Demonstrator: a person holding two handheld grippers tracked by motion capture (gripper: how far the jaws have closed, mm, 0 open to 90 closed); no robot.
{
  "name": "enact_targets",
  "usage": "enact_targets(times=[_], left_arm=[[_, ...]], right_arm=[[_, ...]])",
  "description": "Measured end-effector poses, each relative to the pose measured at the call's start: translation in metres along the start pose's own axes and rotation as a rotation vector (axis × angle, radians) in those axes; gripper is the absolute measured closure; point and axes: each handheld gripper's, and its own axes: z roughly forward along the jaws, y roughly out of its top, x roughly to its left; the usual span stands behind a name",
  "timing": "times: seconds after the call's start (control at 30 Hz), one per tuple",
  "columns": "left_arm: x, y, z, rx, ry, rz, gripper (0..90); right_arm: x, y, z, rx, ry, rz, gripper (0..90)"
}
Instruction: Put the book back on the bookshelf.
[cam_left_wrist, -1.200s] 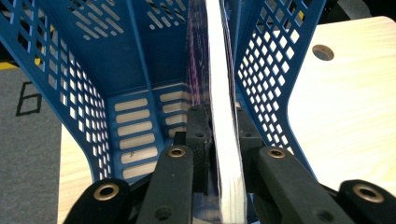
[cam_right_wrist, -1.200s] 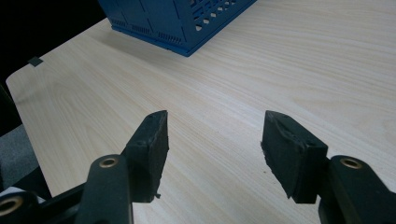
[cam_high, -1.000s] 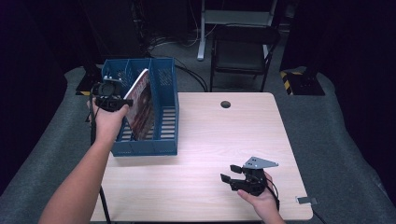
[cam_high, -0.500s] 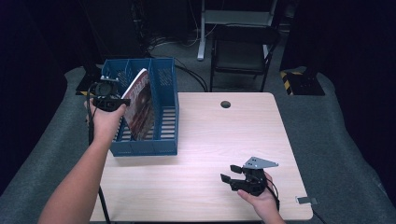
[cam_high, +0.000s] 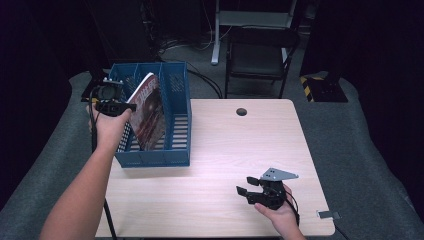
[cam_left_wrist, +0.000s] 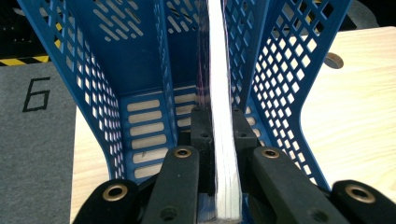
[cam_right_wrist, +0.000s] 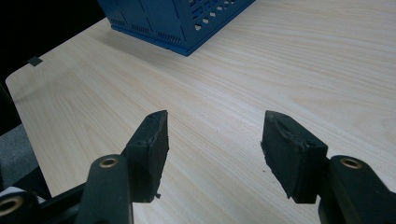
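Observation:
A blue perforated file rack (cam_high: 176, 131) stands at the table's left side. A magazine with a red cover (cam_high: 148, 111) leans tilted in its middle slot. My left gripper (cam_high: 125, 106) is shut on the magazine's near edge above the rack. In the left gripper view the white page edges (cam_left_wrist: 220, 121) run straight up between the jaws, inside the rack's blue walls (cam_left_wrist: 275, 70). My right gripper (cam_high: 246, 193) rests low over the table's front right, open with nothing between its fingers (cam_right_wrist: 152, 147). The rack's corner (cam_right_wrist: 187, 23) lies far ahead of it.
The wooden table (cam_high: 240, 150) has a round cable hole (cam_high: 241, 111) near its far edge. A black chair (cam_high: 260, 55) stands behind the table. Grey mats lie on the floor at both sides, one marked with a 6 (cam_left_wrist: 36, 94).
My left gripper has shifted slightly left and toward the rack's near end with the magazine, which now tilts a little more. The right gripper has not moved.

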Motion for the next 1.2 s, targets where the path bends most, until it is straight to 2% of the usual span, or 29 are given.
enact_targets(times=[0.17, 0.23, 0.5, 0.97, 1.2], left_arm=[[0.000, 0.005, -0.001, 0.004, 0.006, -0.005, 84.3], [0.000, 0.008, 0.000, -0.015, 0.015, -0.017, 84.3], [0.003, 0.014, 0.004, -0.061, 0.040, -0.066, 84.3], [0.007, 0.015, 0.020, -0.117, 0.089, -0.120, 84.3], [0.002, 0.016, 0.027, -0.137, 0.113, -0.099, 84.3]], right_arm=[[0.000, 0.000, 0.000, 0.000, 0.000, 0.000, 41.2], [-0.001, 0.000, 0.000, -0.001, -0.001, -0.010, 41.2], [-0.002, 0.000, -0.004, -0.011, -0.003, -0.002, 41.4], [-0.003, -0.006, -0.015, -0.018, -0.034, 0.013, 41.4], [-0.002, -0.007, -0.016, -0.020, -0.035, 0.016, 41.4]])
